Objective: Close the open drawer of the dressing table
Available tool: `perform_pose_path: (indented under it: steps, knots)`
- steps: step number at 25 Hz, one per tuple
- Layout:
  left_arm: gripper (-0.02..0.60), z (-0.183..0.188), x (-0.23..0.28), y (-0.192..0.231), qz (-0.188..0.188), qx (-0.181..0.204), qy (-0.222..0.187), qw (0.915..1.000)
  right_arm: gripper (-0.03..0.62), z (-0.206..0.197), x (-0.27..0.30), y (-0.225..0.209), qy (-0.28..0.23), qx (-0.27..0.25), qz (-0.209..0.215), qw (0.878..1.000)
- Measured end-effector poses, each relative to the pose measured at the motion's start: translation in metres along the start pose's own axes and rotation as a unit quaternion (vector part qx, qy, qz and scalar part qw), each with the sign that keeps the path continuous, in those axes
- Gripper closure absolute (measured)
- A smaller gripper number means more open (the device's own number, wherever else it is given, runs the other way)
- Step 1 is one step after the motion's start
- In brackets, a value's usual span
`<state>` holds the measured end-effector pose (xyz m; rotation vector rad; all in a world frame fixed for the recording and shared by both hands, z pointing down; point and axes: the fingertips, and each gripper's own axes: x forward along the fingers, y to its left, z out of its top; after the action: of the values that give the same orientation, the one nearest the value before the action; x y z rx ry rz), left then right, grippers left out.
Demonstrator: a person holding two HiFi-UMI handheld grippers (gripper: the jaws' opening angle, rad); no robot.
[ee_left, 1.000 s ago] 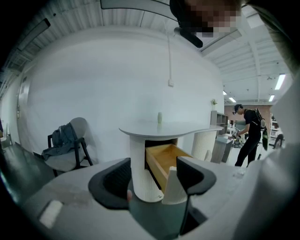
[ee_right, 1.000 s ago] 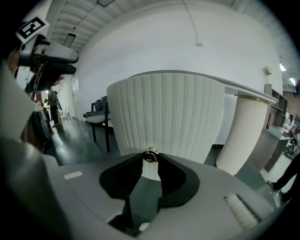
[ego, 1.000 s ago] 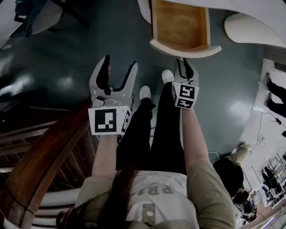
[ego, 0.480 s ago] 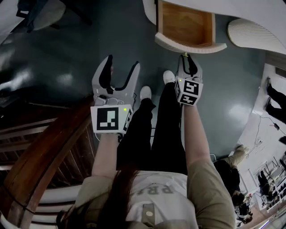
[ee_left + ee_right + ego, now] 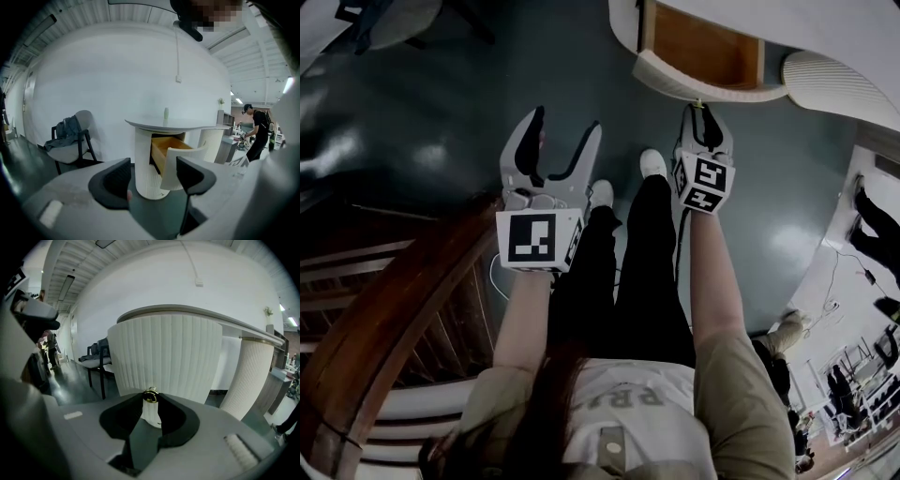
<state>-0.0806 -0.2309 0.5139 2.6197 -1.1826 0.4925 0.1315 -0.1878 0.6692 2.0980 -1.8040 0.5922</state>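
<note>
The dressing table's drawer stands partly open, its wooden inside showing under the white tabletop. In the head view my right gripper is at the drawer's curved ribbed front. The right gripper view shows that gripper shut on the small brass knob in the middle of the ribbed front. My left gripper hangs open over the dark floor, left of the drawer, holding nothing. Between its jaws the left gripper view shows the drawer from the side, well ahead of the gripper.
A chair with clothes draped on it stands left of the table. A curved wooden rail runs at my left. My own legs and white shoes are below the drawer. A ribbed column stands to the right. A person stands far off.
The drawer has slid further into the table, with less of its wooden inside showing. My right gripper has moved with it, still on the knob. The left gripper has barely shifted.
</note>
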Motion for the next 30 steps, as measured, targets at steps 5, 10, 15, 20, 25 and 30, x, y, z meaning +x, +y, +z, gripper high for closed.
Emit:
perform_pose_path:
  steps: [5,10,15,20,25,30]
  knots:
    - [0.262,-0.002,0.006,0.005,0.007,-0.003,0.0,1.0,0.488,0.01,0.013,-0.004,-0.007,-0.001,0.002,1.0]
    - [0.262,-0.004,0.011,0.008,0.015,-0.007,0.001,0.9999,0.488,0.019,0.025,-0.008,-0.01,-0.007,0.005,1.0]
    - [0.262,-0.009,0.015,0.009,0.014,0.002,0.002,0.9999,0.488,0.023,0.029,-0.008,-0.014,-0.011,0.009,1.0]
    - [0.262,-0.009,0.021,0.013,0.023,-0.006,-0.002,0.9997,0.488,0.026,0.031,-0.008,-0.022,-0.011,0.01,1.0]
    - [0.262,-0.008,0.023,0.015,0.022,0.008,-0.005,0.9997,0.488,0.03,0.035,-0.009,-0.021,-0.011,0.009,1.0]
    - [0.262,-0.013,0.023,0.017,0.025,0.006,0.0,0.9997,0.488,0.034,0.04,-0.01,-0.02,-0.01,0.006,1.0]
